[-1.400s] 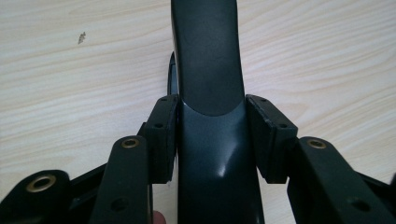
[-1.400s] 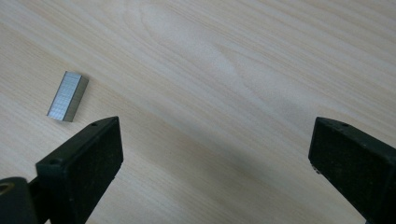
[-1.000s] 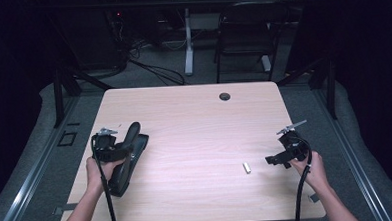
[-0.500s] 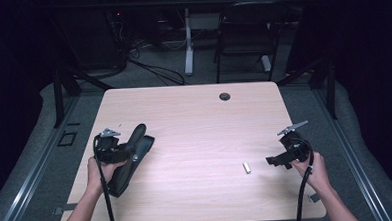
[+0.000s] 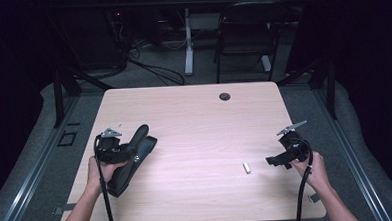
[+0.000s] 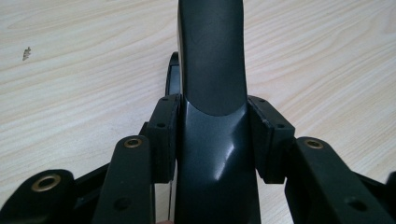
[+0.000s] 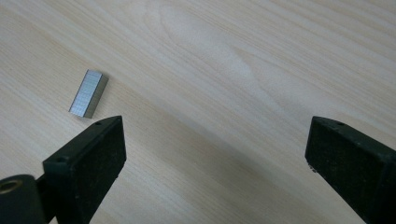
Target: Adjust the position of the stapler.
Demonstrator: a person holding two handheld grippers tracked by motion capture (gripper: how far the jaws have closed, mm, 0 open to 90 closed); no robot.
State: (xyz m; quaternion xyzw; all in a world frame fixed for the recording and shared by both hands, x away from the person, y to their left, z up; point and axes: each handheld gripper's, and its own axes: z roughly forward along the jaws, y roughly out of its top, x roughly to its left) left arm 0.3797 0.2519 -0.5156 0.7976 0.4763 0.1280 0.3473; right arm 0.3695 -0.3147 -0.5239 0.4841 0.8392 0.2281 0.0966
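Observation:
A black stapler [image 5: 134, 158] lies on the left part of the wooden table [image 5: 194, 120], its upper arm raised off the base. My left gripper [image 5: 126, 153] is shut on that arm. In the left gripper view the pads [image 6: 164, 135] press both sides of the stapler's glossy arm [image 6: 210, 56], which runs up between the jaws of the left gripper [image 6: 212, 133]. A small grey strip of staples [image 5: 246, 168] lies on the table at the right. My right gripper [image 5: 275, 160] hovers open just right of it. The staples [image 7: 88, 93] sit left of and beyond the right gripper [image 7: 215, 149], outside its gap.
A round cable hole [image 5: 225, 96] sits near the table's far edge. Beyond the table stand a dark chair [image 5: 245, 33] and a white desk leg [image 5: 188, 41], with cables on the floor. Bare wood lies between the two grippers.
The left gripper has shifted the stapler slightly to the right, its upper arm standing a bit more open. The right gripper has barely moved.

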